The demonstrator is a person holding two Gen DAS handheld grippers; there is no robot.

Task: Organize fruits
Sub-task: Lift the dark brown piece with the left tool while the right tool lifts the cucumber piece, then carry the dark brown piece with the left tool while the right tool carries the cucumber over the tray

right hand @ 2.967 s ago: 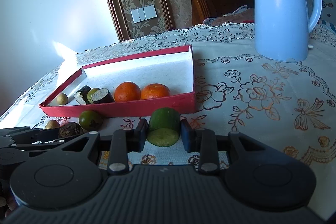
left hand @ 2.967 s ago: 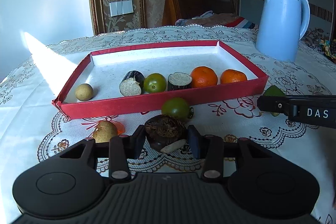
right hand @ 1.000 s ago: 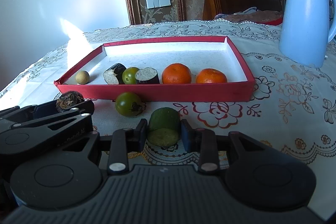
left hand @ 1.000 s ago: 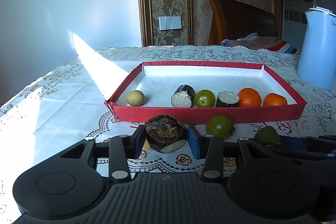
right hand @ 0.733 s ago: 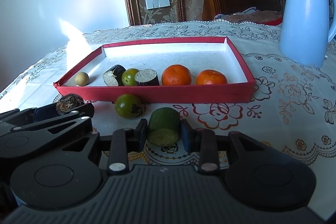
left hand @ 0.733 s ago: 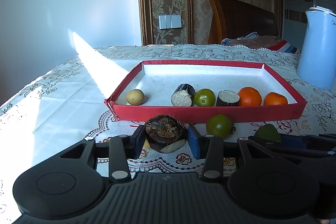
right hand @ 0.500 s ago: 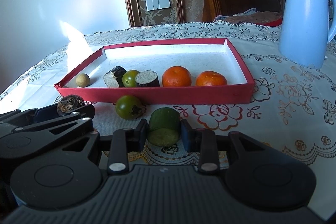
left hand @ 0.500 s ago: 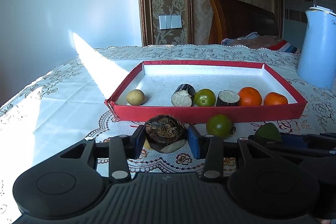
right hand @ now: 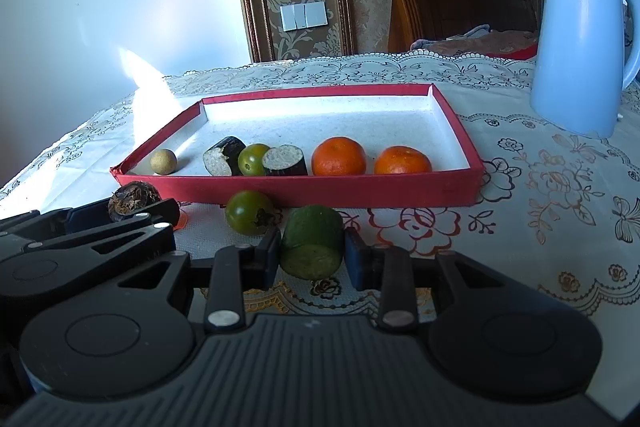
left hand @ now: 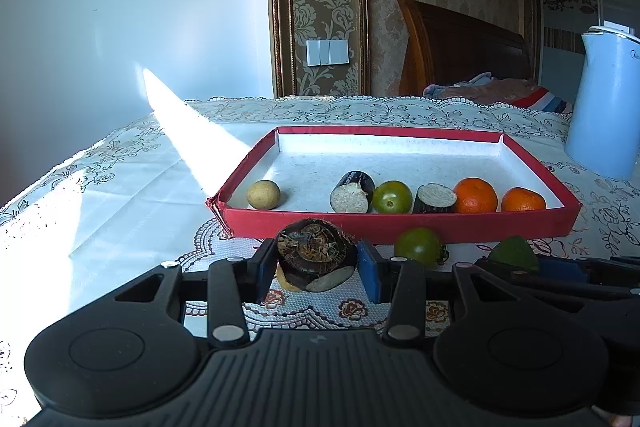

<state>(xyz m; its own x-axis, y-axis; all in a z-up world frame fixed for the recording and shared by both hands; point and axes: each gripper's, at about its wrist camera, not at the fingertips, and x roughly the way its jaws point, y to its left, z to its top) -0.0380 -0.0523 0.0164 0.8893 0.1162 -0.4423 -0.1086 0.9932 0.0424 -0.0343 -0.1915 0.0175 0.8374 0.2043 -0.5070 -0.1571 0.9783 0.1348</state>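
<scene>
1. My left gripper [left hand: 317,267] has its jaws pinched on a dark brown fruit [left hand: 316,255], low in the middle of the left wrist frame; my right gripper [right hand: 311,257] has its jaws clamped on a green cylinder piece [right hand: 312,247], low centre in the right wrist frame.
2. I judge I hold both just in front of the red tray [left hand: 400,225] so that each can go over the near wall next.
3. The brown fruit is round, rough and fibrous on top, with a pale patch at its lower edge. The green piece is a short stub, its skin dark green, its cut face paler and facing my camera.
4. A green tomato [right hand: 249,213] lies on the tablecloth [right hand: 560,207] outside the tray, just left of my right jaws, touching neither gripper.
5. In the tray's near row, left to right across mid-frame: a tan round fruit [left hand: 263,194], two dark cut pieces with a green fruit between, then two oranges [left hand: 476,195].
6. The blue kettle [right hand: 580,47] stands at the upper right, well apart.
</scene>
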